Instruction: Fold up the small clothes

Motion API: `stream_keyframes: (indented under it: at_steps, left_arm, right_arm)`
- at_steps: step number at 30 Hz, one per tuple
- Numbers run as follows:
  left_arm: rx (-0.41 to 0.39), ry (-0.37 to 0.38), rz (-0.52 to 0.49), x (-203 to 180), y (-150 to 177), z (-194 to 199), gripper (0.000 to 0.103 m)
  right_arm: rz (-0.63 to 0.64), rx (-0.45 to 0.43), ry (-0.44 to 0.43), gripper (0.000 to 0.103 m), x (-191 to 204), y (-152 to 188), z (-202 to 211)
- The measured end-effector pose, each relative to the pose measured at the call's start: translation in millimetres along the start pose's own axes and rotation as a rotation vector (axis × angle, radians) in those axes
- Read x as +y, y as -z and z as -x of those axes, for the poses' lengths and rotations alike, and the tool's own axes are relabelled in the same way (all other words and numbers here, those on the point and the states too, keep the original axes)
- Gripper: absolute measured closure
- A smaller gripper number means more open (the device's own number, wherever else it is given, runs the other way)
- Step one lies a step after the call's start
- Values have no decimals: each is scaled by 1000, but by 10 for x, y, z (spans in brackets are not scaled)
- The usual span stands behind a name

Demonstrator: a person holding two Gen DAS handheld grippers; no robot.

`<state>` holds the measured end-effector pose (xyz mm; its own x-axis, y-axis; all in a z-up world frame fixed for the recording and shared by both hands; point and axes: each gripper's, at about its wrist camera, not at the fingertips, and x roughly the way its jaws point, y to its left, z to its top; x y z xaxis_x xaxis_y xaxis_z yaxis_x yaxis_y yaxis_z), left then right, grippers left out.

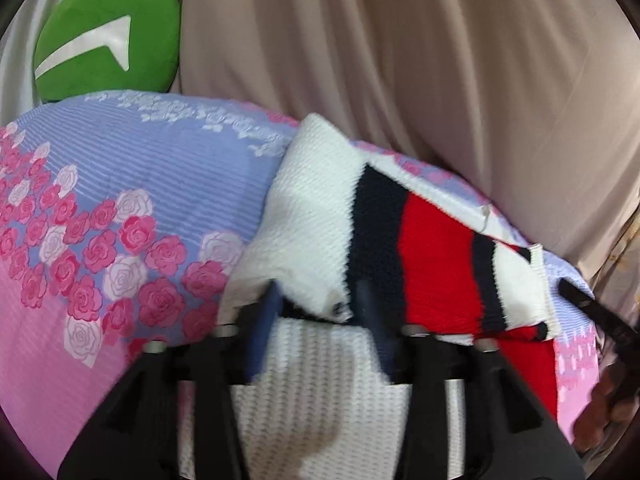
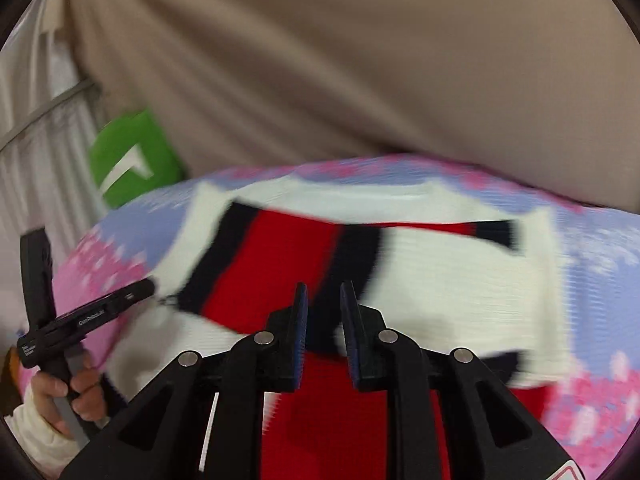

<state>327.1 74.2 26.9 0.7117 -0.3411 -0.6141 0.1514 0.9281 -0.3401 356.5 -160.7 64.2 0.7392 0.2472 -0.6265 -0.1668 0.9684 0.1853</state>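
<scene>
Nearest in the left wrist view, the left gripper (image 1: 320, 304) has its jaws spread, with white knit of the sweater (image 1: 312, 216) lying between and under them; whether they pinch it I cannot tell through the blur. The right gripper (image 2: 324, 304) hangs just above the sweater's red band, jaws a little apart with nothing between them. The sweater lies on the sheet (image 1: 120, 168), already partly doubled, its stripes running away from both grippers and its long axis crosswise in the right wrist view. I judge the left gripper nearer a fold edge, so it should lead the next fold. The left gripper's body reads something like "GenRobot.AI", faintly. Farther off sit a green cushion (image 1: 108, 36) and a beige curtain (image 1: 400, 60)
</scene>
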Motion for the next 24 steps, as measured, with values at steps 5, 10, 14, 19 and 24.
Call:
stream_keyframes:
  at_steps: [5,10,14,19,24]
  left_arm:
    - [22,-91,-26,-52,-96,-301,23]
    - [72,-123,-12,222,-61,-517,49]
    - [87,-115,-39,315,-45,-525,52]
    - [79,-153,-69,200,-9,-475,56]
    - [78,-39,-85,-74,48,-163,49]
  right_arm:
    - [54,161,-69,84,577,43,-886]
    - [88,160,-25,96,281,245,-780]
    - [-2,118,93,96,-481,407,-371]
    - [-224,76,281,86,-1331,616,175]
    - [-266,-1,234,70,-1421,678,510]
